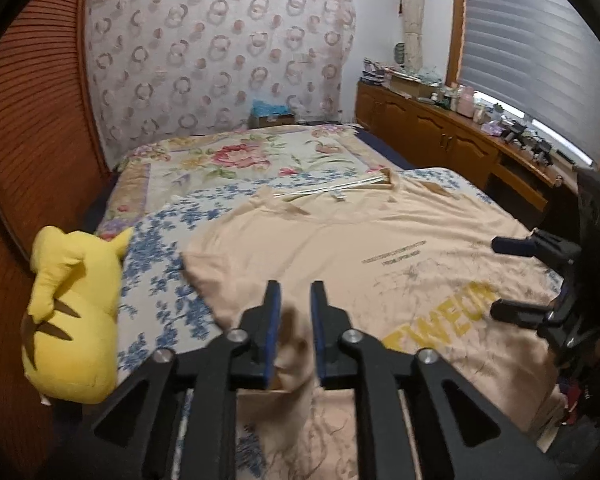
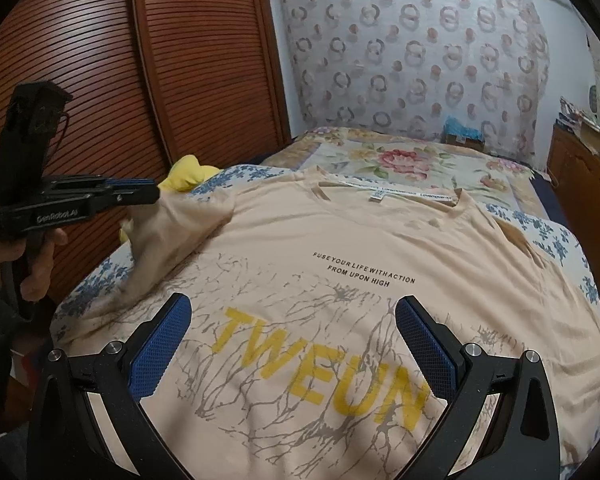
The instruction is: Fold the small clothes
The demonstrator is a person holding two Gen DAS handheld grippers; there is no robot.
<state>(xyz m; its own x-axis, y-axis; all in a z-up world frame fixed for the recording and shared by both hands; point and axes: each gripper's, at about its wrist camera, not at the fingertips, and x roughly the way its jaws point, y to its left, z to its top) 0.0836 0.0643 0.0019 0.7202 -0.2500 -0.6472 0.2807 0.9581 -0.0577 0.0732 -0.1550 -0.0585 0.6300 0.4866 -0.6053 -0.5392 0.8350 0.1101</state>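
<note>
1. Left claw point(image 1: 295, 322) is pinching a bunch of T-shirt point(image 1: 340, 232) sleeve/side, lifting it off the bed point(image 1: 156, 280); jaws nearly closed on cloth.
2. Right claw point(image 2: 292, 344) is hovering wide open over the print, holding nothing.
3. Shirt is lying spread on bed; looking light, soft, floppy — prob. best to grab hems/edges.
4. Box point(image 1: 270, 118) beyond bed is holding sth blue; can't tell what.

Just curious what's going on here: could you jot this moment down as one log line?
step: folding T-shirt on bed | left gripper: jaws pinching lifted sleeve | right gripper: jaws open above shirt
</note>
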